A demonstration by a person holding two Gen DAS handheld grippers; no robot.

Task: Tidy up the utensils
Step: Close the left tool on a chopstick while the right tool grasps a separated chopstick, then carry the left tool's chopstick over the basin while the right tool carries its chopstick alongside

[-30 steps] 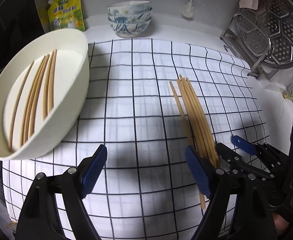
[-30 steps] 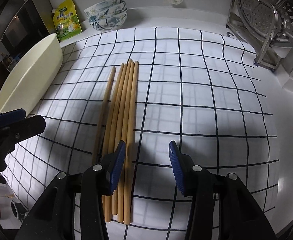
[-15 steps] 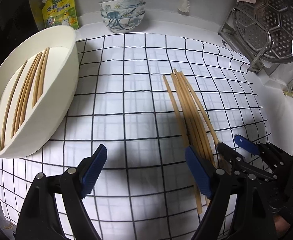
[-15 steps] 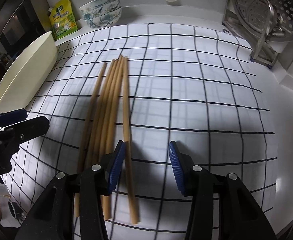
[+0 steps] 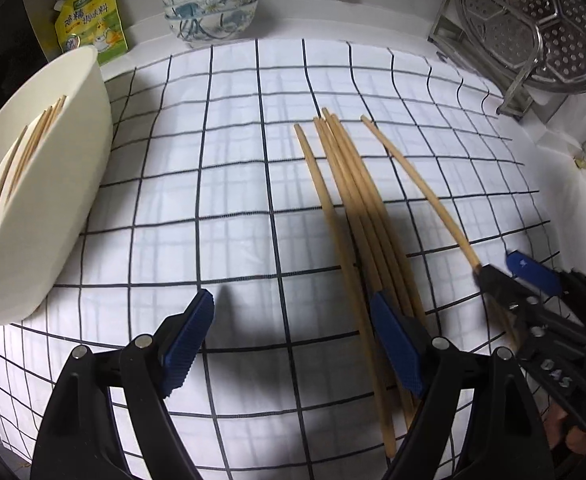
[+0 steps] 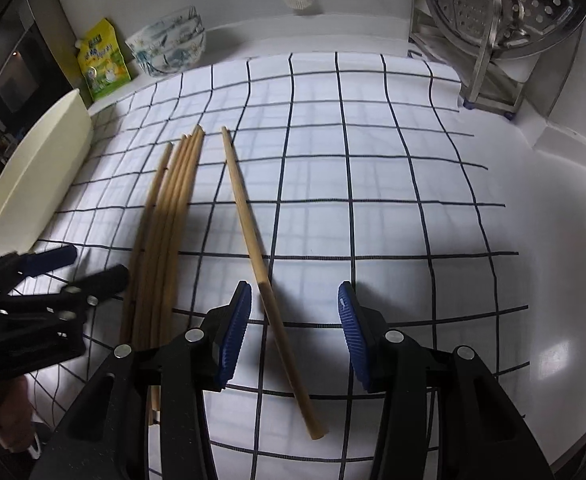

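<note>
Task judged partly done: several chopsticks (image 5: 25, 152) already laid in cream oval dish (image 5: 73, 184) at left edge of checked cloth (image 5: 233, 184) on tabletop. Bundle of chopsticks (image 5: 357, 216) left on cloth near middle; single chopstick (image 6: 261, 248) lay apart, just right of bundle. Right tongs (image 6: 293, 328) tilted steeply down, jaws half spread astride single chopstick, pads not pressed on it. Left tongs (image 5: 293, 340) spread wide, nothing pinched, angled steeply down over cloth left of bundle.

Chopstick bundle's (image 6: 161, 240) near ends behind right claw (image 6: 293, 334).
</note>
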